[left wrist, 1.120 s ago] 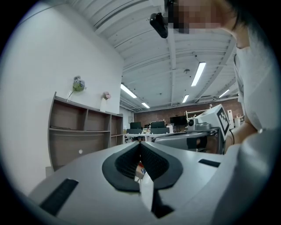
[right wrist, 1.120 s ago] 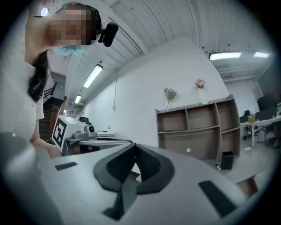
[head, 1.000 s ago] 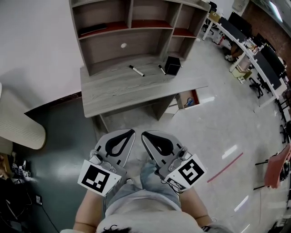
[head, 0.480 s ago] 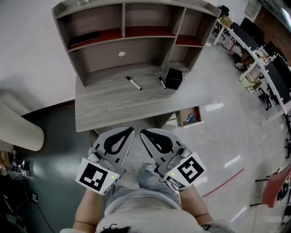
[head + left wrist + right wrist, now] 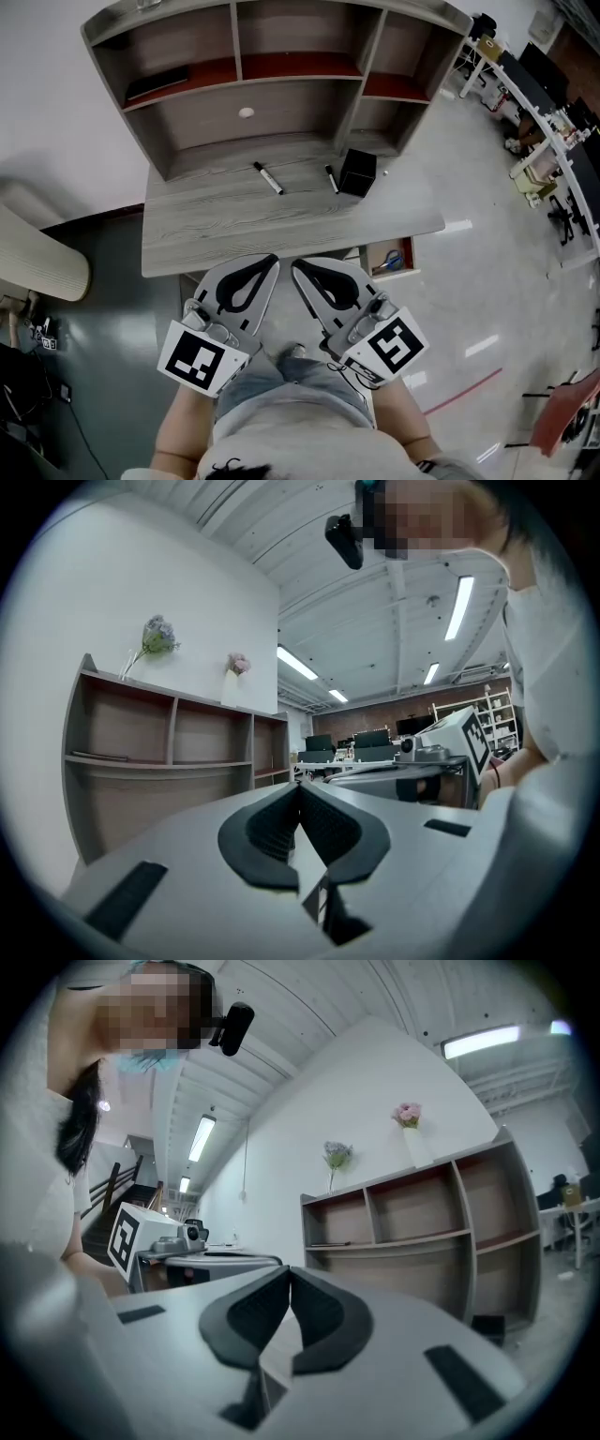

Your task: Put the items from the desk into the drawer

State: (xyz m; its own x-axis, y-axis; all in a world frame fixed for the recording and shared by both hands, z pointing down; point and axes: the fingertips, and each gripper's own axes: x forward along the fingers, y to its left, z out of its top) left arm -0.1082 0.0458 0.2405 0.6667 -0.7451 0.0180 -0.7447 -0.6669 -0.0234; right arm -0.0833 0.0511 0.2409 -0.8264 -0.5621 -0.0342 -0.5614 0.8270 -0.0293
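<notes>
On the grey wooden desk [image 5: 234, 230] lie a black-and-white marker [image 5: 267, 178], a second marker [image 5: 331, 179] and a black cube-shaped box [image 5: 357, 172]. Under the desk's right end a drawer [image 5: 392, 258] stands pulled out, with something blue and red inside. My left gripper [image 5: 272, 262] and right gripper [image 5: 296, 266] are both shut and empty, held side by side in front of my body, near the desk's front edge. In the left gripper view the jaws of the left gripper [image 5: 299, 789] meet at the tip; the right gripper [image 5: 287, 1274] shows the same in its own view.
A shelf unit [image 5: 253, 70] with several compartments rises from the back of the desk; a dark flat object [image 5: 157, 84] lies on its left shelf. A beige chair [image 5: 37, 262] stands at left. Other desks [image 5: 544, 112] stand far right.
The view has shifted closer to the desk, which now sits lower and nearer to the grippers. Both grippers stay shut and keep their pose.
</notes>
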